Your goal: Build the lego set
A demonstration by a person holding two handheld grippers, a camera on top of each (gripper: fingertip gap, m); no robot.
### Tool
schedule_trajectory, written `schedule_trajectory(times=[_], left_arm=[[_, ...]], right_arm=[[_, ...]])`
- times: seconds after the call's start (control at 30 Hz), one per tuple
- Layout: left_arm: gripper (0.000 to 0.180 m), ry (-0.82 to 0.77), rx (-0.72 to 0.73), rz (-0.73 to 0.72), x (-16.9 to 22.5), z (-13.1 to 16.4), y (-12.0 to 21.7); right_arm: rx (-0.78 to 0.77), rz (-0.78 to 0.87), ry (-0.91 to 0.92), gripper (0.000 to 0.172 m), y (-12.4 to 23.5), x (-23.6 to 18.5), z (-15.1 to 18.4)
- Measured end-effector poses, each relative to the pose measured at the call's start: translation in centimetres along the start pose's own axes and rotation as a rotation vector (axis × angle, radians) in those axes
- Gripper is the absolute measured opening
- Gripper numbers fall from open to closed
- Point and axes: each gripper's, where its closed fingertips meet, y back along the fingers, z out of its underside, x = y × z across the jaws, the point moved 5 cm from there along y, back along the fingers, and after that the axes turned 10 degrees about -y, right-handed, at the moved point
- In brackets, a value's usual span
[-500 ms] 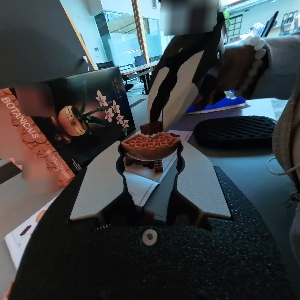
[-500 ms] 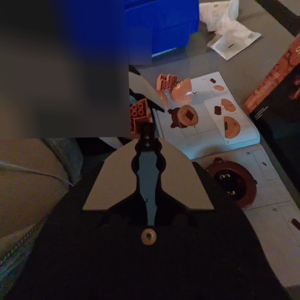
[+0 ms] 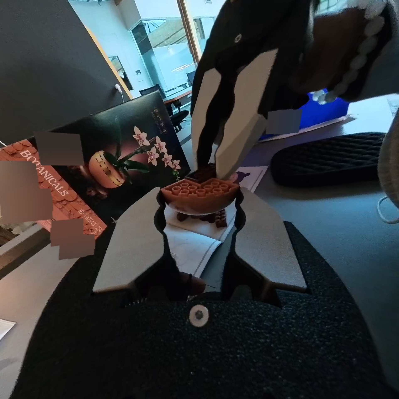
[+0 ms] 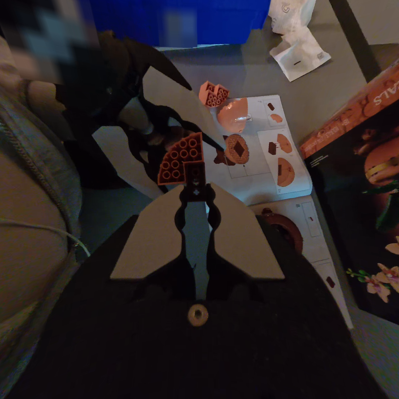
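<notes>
The left gripper (image 3: 199,192) sits level with both pads clamped on a salmon rounded brick (image 3: 198,194), while the right gripper (image 4: 195,190), held in a hand (image 3: 336,56) with a beaded bracelet, angles steeply down, pinching a dark brown brick (image 4: 195,183).

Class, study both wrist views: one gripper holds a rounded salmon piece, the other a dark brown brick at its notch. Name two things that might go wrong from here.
1. The left gripper pinches the salmon curved piece only at its outer corners; a push from the dark brown brick might twist it loose.
2. The right gripper grips just the brick's near end, so it could pivot, and anything dropped would land among the loose salmon pieces on the instruction booklet.
</notes>
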Motion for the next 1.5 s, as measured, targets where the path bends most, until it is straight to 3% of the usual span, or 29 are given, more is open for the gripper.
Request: schedule_trajectory(times=[0.8, 1.03, 1.2, 1.5], left_arm=[[0.063, 0.043, 0.088, -0.031, -0.5, -0.7, 0.2], [0.062, -0.039, 0.047, -0.059, -0.2, -0.6, 0.1], [0.062, 0.04, 0.001, 0.029, 0.0, -0.1, -0.9], [0.063, 0.026, -0.069, 0.22, 0.9, 0.3, -3.6]], right_arm=[[-0.105, 0.027, 0.122, 0.015, 0.0, -0.4, -1.4], [-0.184, 0.038, 0.17, 0.015, -0.3, -0.2, -1.2], [-0.204, 0.017, 0.095, 0.015, -0.4, 0.6, 0.2], [-0.174, 0.012, -0.061, 0.015, 0.7, 1.8, 3.1]])
